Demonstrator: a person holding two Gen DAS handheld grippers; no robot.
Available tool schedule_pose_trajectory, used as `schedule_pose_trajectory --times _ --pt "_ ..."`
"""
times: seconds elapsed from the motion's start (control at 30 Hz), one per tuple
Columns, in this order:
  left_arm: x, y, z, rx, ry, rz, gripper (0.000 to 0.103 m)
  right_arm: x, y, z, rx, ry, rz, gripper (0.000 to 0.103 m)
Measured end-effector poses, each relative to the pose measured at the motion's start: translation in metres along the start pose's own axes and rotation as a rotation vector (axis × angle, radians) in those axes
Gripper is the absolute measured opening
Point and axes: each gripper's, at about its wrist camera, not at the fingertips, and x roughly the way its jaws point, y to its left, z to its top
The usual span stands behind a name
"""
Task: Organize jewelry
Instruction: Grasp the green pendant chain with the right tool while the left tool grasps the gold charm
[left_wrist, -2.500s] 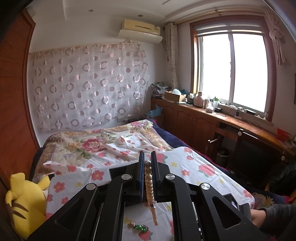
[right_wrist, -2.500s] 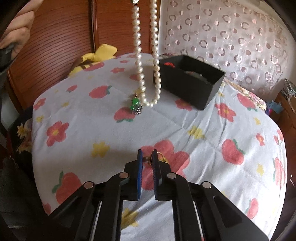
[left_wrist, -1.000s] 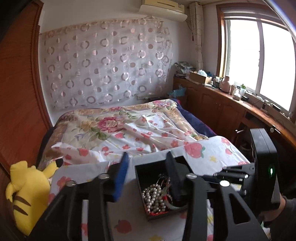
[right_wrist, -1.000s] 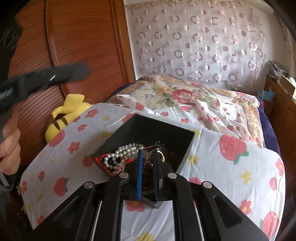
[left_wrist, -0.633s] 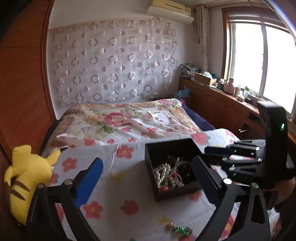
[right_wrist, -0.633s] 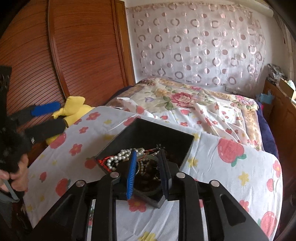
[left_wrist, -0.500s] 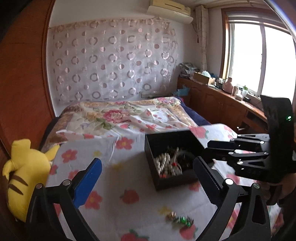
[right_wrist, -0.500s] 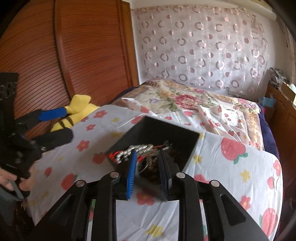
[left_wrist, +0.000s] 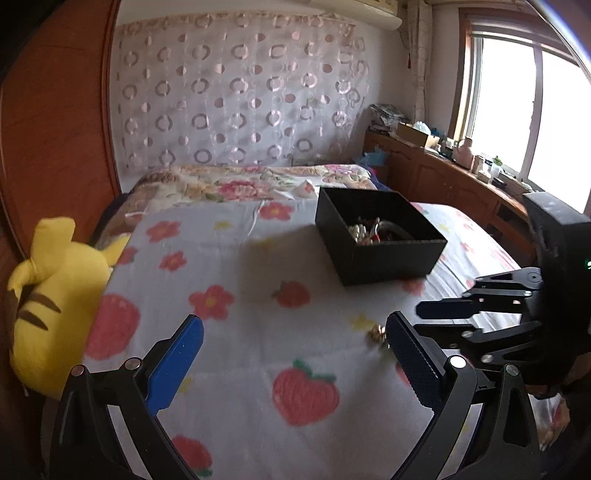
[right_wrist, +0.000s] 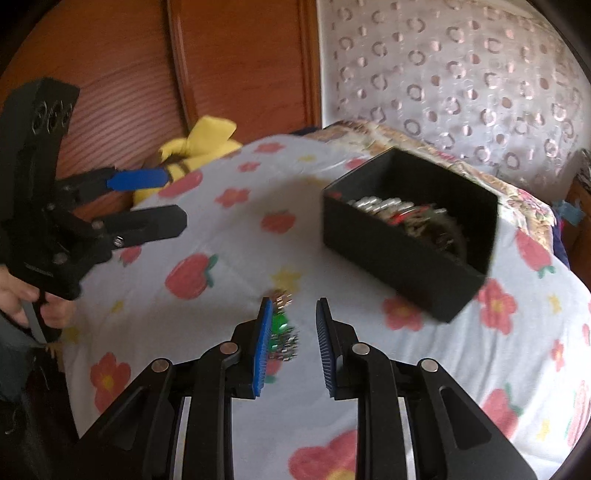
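Note:
A black open box (left_wrist: 380, 236) holding pearls and other jewelry sits on the flowered cloth; it also shows in the right wrist view (right_wrist: 410, 232). A green-stone jewelry piece (right_wrist: 282, 332) lies on the cloth, just inside my right gripper's left finger. Its gold end (left_wrist: 377, 333) shows in the left wrist view. My right gripper (right_wrist: 293, 343) is open and low over that piece; it also shows in the left wrist view (left_wrist: 436, 317). My left gripper (left_wrist: 293, 354) is wide open and empty above the cloth, and shows in the right wrist view (right_wrist: 162, 203) at the left.
A yellow striped plush toy (left_wrist: 55, 291) lies at the cloth's left edge against a wooden wardrobe (right_wrist: 221, 74). A flowered bedspread (left_wrist: 236, 181) and patterned curtain (left_wrist: 236, 92) lie behind. A wooden counter (left_wrist: 454, 181) runs under the window at right.
Both grippers let their jewelry go into the box and drew back. My left gripper opened wide. My right gripper opened further and came down over the green piece on the cloth.

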Motion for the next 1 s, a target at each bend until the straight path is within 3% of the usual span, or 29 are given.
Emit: schedule_pose_trajectory --times 0.3,0.43,0.8,1.0 --pt "-0.001 0.011 -0.011 -0.008 0.037 0.008 0.095 0.019 0.012 -0.001 -0.040 0.059 -0.038 0.026" --pt "0.002 0.005 -0.012 0.000 0.050 0.006 0.095 0.016 0.013 -0.003 -0.063 0.068 -0.040 0.014" --pt "0.019 -0.027 -0.009 0.063 0.084 -0.039 0.095 -0.048 -0.002 -0.021 -0.024 -0.061 -0.082 0.013" --pt "0.037 -0.050 -0.006 0.118 0.129 -0.067 0.069 -0.072 -0.012 -0.022 0.004 -0.113 -0.099 0.014"
